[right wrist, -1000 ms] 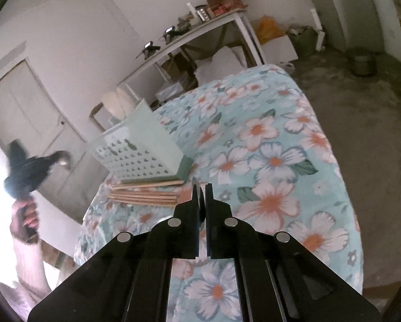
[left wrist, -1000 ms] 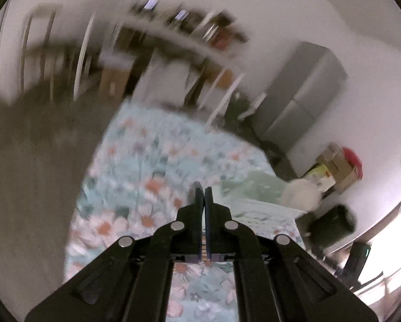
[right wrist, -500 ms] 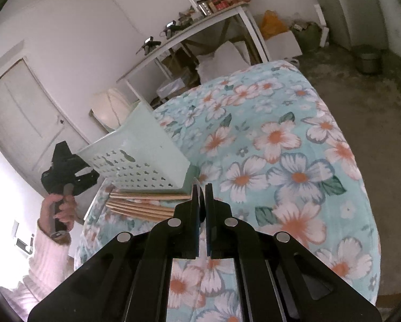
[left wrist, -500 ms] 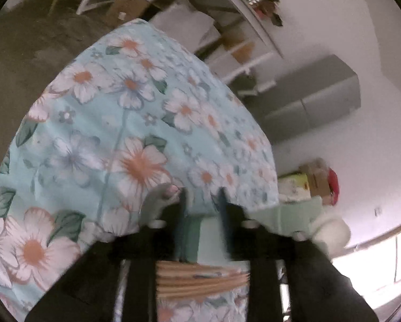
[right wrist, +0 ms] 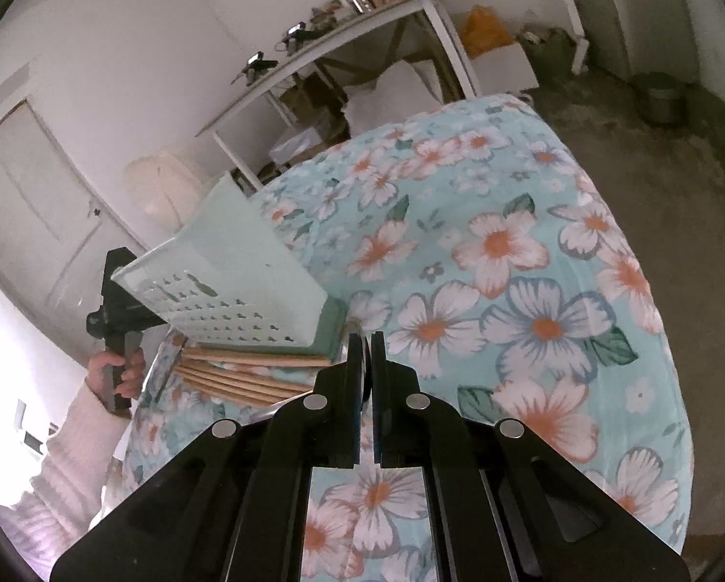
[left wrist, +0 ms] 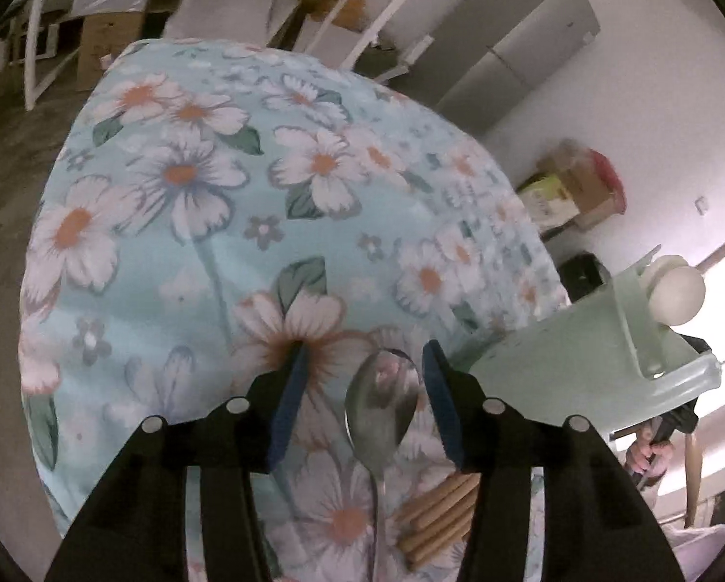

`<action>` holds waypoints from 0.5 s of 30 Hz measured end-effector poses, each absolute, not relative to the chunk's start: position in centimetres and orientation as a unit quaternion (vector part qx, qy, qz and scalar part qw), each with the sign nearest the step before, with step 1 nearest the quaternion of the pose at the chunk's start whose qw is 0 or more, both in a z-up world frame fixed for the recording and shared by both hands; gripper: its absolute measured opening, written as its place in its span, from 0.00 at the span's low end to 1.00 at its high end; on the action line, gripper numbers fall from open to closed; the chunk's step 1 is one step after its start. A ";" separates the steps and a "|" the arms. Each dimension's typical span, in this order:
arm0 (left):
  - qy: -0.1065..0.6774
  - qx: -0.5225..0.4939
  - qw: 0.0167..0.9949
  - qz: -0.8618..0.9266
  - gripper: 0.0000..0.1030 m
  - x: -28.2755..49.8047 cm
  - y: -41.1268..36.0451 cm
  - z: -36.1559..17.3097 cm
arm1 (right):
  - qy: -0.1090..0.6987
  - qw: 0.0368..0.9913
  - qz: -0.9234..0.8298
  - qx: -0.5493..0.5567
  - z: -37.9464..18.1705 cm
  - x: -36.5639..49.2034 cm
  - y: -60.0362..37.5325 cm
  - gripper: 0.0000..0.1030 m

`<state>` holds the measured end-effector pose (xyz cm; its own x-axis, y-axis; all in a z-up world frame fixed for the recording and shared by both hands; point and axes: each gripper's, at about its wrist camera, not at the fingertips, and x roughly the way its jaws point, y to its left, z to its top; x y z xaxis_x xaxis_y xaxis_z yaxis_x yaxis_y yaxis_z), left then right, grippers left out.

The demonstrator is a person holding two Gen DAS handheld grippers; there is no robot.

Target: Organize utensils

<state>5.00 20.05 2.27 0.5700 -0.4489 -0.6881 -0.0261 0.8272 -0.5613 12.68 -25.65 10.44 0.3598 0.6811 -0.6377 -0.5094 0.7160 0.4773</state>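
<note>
The left gripper (left wrist: 364,368), jaws just opening, straddles a spoon (left wrist: 381,405) on the floral cloth (left wrist: 207,223) without gripping it; chopsticks (left wrist: 437,516) lie at 5 o'clock. Only the right view shows the right gripper (right wrist: 367,339) closed and empty beside the green basket (right wrist: 246,286) at 10 o'clock

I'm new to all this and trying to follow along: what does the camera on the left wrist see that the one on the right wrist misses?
Only the left wrist view shows a metal spoon lying on the cloth between the left tongs, which are open and have just been opening; neither pad touches it. Only the right wrist view shows the shut right tongs and a hand gripping a black handle. Both show the floral tablecloth, the pale green perforated basket and the wooden chopsticks beside it.
</note>
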 end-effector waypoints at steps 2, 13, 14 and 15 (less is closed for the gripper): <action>0.449 -0.289 0.833 -0.147 0.11 4.9 20.5 2.1 | 0.433 0.819 0.362 0.101 10.7 12.6 -25.7 0.02; 0.382 -0.285 0.877 -0.058 0.03 -1.0 21.3 9.5 | 0.391 0.842 0.357 0.103 15.0 10.6 -26.5 0.02; 0.365 -0.279 0.886 -0.053 0.04 -1.8 21.2 11.1 | 0.387 0.843 0.358 0.106 15.5 10.4 -26.7 0.02; 0.348 -0.276 0.894 -0.049 0.04 -2.7 21.1 12.6 | 0.380 0.845 0.359 0.110 16.3 10.1 -27.0 0.02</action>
